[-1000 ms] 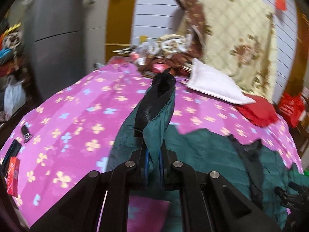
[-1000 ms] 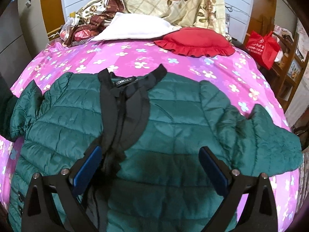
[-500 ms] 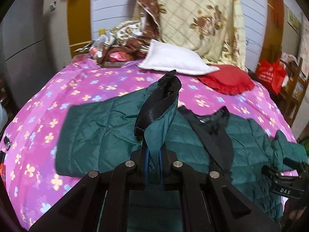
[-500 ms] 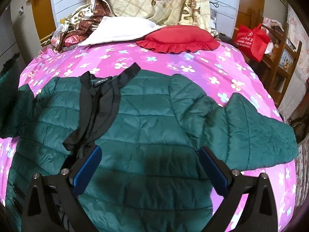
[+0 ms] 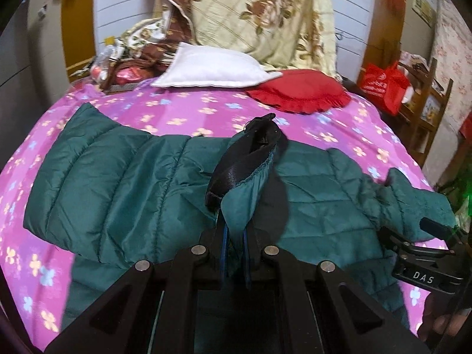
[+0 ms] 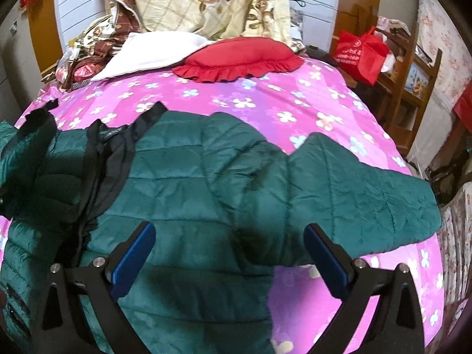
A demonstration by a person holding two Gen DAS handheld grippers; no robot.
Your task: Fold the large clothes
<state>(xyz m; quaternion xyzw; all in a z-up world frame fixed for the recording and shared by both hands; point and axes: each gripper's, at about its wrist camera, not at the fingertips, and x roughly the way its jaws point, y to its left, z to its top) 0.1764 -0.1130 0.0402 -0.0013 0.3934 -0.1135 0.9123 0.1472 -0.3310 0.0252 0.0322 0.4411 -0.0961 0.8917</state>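
Left tongs [image 5: 234, 253] pinch the quilted green jacket's [image 6: 206, 183] black-lined cuff [image 5: 244, 162]; right tongs [image 6: 228, 253] gape wide.

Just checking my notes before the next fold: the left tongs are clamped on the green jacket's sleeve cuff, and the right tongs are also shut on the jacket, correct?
Not quite. The left tongs are shut on the sleeve cuff of the green jacket, as the left wrist view shows. But the right tongs are open: the right wrist view shows their blue pads spread wide above the jacket, gripping nothing.
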